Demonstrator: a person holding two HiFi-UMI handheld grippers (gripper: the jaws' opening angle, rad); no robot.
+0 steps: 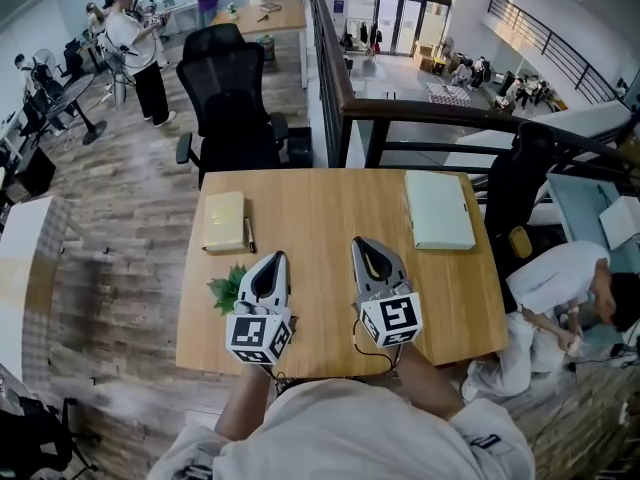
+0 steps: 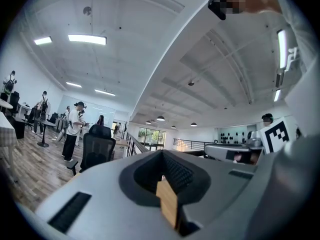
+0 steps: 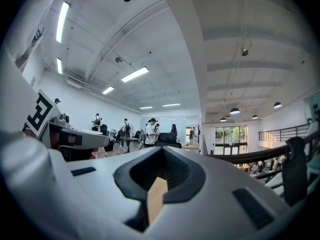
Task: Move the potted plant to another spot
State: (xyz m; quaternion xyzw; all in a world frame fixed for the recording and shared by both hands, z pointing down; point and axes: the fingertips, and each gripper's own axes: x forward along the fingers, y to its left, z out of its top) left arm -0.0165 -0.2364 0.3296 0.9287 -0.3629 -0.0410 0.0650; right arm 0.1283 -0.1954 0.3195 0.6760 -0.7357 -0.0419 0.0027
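The potted plant (image 1: pixel 227 288) stands near the table's front left edge; from above I see only its green leaves, and the pot is hidden under them. My left gripper (image 1: pixel 279 260) hovers just right of the plant, apart from it, jaws shut and empty. My right gripper (image 1: pixel 362 244) is held beside it nearer the table's middle, also shut with nothing in it. In the left gripper view the left gripper (image 2: pixel 162 152) points level over the table, and the plant does not show. The right gripper (image 3: pixel 162 149) shows the same closed jaws in its own view.
On the wooden table (image 1: pixel 330 203) lie a beige notebook (image 1: pixel 224 221) with a pen (image 1: pixel 249 234) at far left and a pale green flat case (image 1: pixel 438 209) at far right. A black office chair (image 1: pixel 232 98) and a railing (image 1: pixel 330 58) stand behind. A person (image 1: pixel 560 278) crouches at the right.
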